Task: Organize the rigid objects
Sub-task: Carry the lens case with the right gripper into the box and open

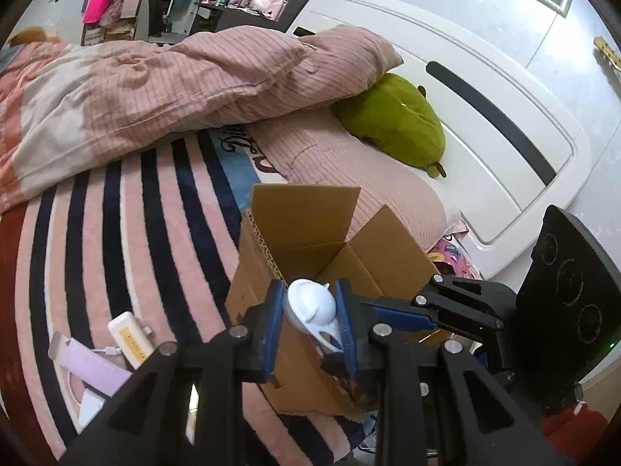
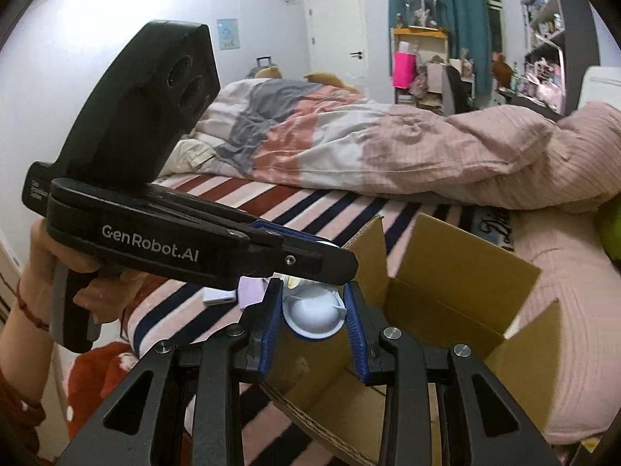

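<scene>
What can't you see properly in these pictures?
- Inside of the cardboard box: left wrist view, the white plastic piece and left gripper cover it.
- Bottom of the white piece: right wrist view, the right gripper fingers hide it.
- Items beside the box: left wrist view, partly behind the gripper frame.

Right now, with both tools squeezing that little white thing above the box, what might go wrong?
The white plastic piece is smooth and rounded, pinched by the left tool and the right tool together; uneven pulling could make it slip or twist out. It hangs near the cardboard box edge, so a drop might land on the striped blanket instead. The upright flaps could also catch a tool.
</scene>
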Demonstrator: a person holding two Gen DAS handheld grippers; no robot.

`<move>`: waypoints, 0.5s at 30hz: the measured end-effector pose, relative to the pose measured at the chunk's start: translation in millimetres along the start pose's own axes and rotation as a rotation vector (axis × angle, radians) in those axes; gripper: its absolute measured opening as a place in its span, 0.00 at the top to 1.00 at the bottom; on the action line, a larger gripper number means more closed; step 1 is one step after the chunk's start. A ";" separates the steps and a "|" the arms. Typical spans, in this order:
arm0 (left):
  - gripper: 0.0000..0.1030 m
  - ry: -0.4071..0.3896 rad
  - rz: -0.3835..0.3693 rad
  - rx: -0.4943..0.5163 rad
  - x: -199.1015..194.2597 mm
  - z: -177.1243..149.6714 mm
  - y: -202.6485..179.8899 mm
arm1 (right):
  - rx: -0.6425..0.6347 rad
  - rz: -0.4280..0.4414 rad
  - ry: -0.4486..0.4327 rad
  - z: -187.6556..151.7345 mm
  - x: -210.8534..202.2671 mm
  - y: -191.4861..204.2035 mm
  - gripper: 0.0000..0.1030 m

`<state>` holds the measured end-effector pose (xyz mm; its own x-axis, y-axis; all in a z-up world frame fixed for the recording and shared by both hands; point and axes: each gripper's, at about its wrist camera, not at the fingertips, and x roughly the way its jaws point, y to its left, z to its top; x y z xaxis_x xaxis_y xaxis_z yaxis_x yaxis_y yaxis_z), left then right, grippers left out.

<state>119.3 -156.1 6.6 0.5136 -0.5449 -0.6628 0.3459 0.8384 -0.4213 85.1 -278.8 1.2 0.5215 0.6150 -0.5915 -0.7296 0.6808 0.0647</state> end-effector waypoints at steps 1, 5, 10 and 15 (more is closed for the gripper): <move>0.77 -0.001 0.010 0.011 -1.0 0.2 -3.6 | 0.006 -0.001 -0.002 -0.5 -2.2 -2.8 0.74; 0.77 0.014 0.075 0.062 -3.6 4.3 -23.2 | 0.018 0.008 -0.028 -3.0 -14.5 -8.4 0.74; 0.77 0.005 0.112 0.080 -9.5 8.0 -36.7 | 0.028 0.021 -0.066 -4.7 -24.6 -9.9 0.74; 0.77 0.044 0.121 0.075 2.3 9.9 -37.0 | 0.029 0.032 -0.042 -3.9 -23.6 -14.4 0.74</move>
<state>115.4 -188.6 26.8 0.5203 -0.4377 -0.7333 0.3419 0.8936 -0.2908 81.6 -304.7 11.1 0.5168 0.6522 -0.5546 -0.7335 0.6714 0.1061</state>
